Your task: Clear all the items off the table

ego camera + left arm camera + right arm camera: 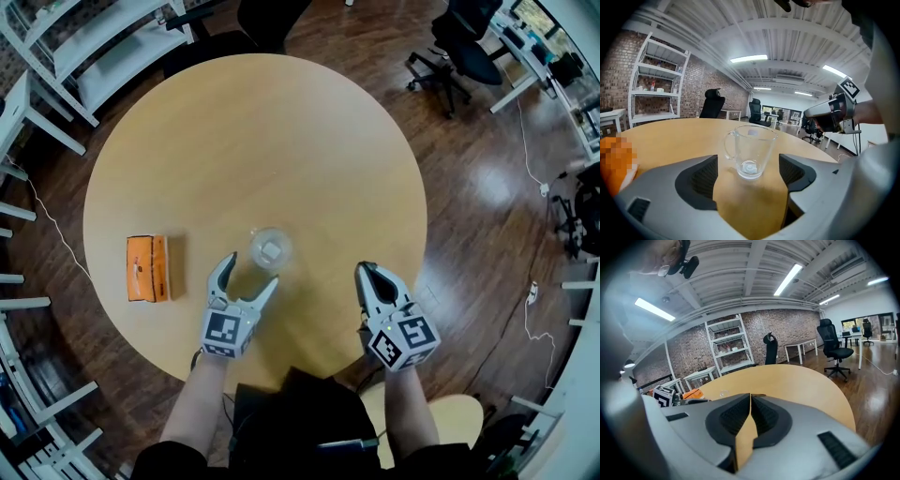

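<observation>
A clear glass mug [270, 249] stands upright on the round wooden table [281, 131], near its front edge. My left gripper [247, 279] is open just short of it, and the mug [751, 151] sits a little beyond the jaw tips, not touched. An orange packet [148, 268] lies flat at the table's left side and shows at the left edge [616, 161] of the left gripper view. To the right, my right gripper [367, 275] is shut with nothing in it, over the table's front right edge.
White shelving [94, 47] stands at the back left and more shelves [19, 309] along the left. Office chairs [464, 47] and a desk stand at the back right on the dark wood floor. A power cable [530, 141] lies on the floor at right.
</observation>
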`<move>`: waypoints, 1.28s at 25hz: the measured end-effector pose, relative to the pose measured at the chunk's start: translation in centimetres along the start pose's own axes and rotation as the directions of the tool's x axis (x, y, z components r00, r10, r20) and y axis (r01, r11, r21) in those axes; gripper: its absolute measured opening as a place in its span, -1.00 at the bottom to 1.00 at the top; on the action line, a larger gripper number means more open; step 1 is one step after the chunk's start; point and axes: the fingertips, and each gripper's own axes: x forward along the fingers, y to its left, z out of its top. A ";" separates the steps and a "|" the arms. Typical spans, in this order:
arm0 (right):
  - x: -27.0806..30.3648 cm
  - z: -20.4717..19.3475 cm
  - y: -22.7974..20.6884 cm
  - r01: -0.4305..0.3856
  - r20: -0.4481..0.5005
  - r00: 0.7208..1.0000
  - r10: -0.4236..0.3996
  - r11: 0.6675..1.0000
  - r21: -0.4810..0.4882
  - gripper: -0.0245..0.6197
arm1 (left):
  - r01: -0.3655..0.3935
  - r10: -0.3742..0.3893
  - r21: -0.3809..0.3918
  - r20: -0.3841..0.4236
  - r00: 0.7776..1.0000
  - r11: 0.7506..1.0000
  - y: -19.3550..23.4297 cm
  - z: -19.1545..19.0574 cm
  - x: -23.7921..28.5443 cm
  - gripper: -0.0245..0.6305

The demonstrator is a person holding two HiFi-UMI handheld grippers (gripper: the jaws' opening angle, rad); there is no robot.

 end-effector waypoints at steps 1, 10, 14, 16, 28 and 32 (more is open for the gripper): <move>-0.4 0.2 0.4 0.004 0.007 1.000 -0.004 1.000 -0.005 -0.89 | -0.005 0.005 -0.004 0.005 1.000 1.000 0.2 0.1 -0.9 0.30; -6.2 3.7 4.4 0.129 0.177 0.976 -0.127 0.992 0.003 -0.89 | 0.007 -0.007 0.001 0.154 0.988 1.000 1.5 6.7 -8.0 -0.30; -10.0 5.9 6.7 0.179 0.290 0.941 -0.174 0.984 0.009 -0.89 | 0.076 -0.075 0.008 0.250 0.965 0.997 0.3 11.1 -11.2 -0.51; -12.1 7.0 7.7 0.199 0.343 0.920 -0.189 0.980 0.006 -0.91 | 0.098 -0.094 -0.003 0.289 0.953 0.995 -0.4 12.9 -12.7 -0.51; -21.0 8.6 10.5 0.228 0.498 0.847 -0.186 0.973 -0.025 -0.92 | 0.057 -0.036 -0.042 0.405 0.913 0.997 -1.8 17.3 -19.9 -0.51; -23.9 7.7 11.0 0.235 0.507 0.844 -0.177 0.971 -0.051 -0.92 | 0.054 -0.024 -0.060 0.423 0.906 0.997 -4.0 16.7 -21.7 -0.51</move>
